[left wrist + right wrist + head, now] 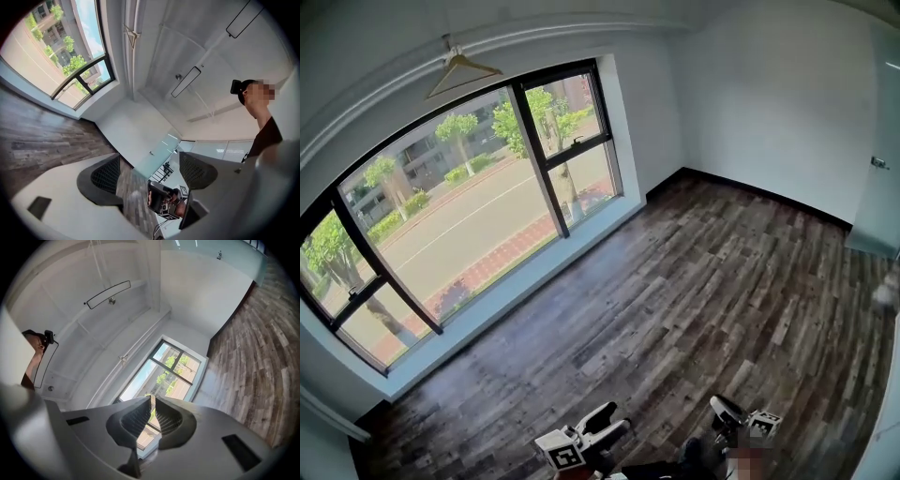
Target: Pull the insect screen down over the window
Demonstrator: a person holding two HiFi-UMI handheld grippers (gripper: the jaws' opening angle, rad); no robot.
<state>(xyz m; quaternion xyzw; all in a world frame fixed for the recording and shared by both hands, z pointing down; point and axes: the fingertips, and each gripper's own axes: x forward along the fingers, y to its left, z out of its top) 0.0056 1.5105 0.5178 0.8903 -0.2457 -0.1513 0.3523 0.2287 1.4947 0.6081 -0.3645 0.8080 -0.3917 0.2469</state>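
Observation:
The wide window (pixel 459 197) with dark frames fills the left wall in the head view; no screen shows over its panes, and the street and trees are plainly visible. Both grippers are low at the bottom edge, far from it. My left gripper (pixel 617 418) stands open and holds nothing. In the left gripper view, the left gripper (pixel 150 176) has its jaws wide apart, and the right gripper (pixel 164 199) and the hand holding it show through the gap. My right gripper (pixel 719 406) is shut and empty; in its own view the right gripper (pixel 152 401) has its tips touching, aimed toward the window (pixel 168 371).
A wooden hanger (pixel 461 70) hangs from the rail above the window. Dark wood floor (pixel 694 281) spreads between the grippers and the window. A glass door panel (pixel 877 187) stands at the right. Long ceiling lamps (pixel 186 81) show overhead.

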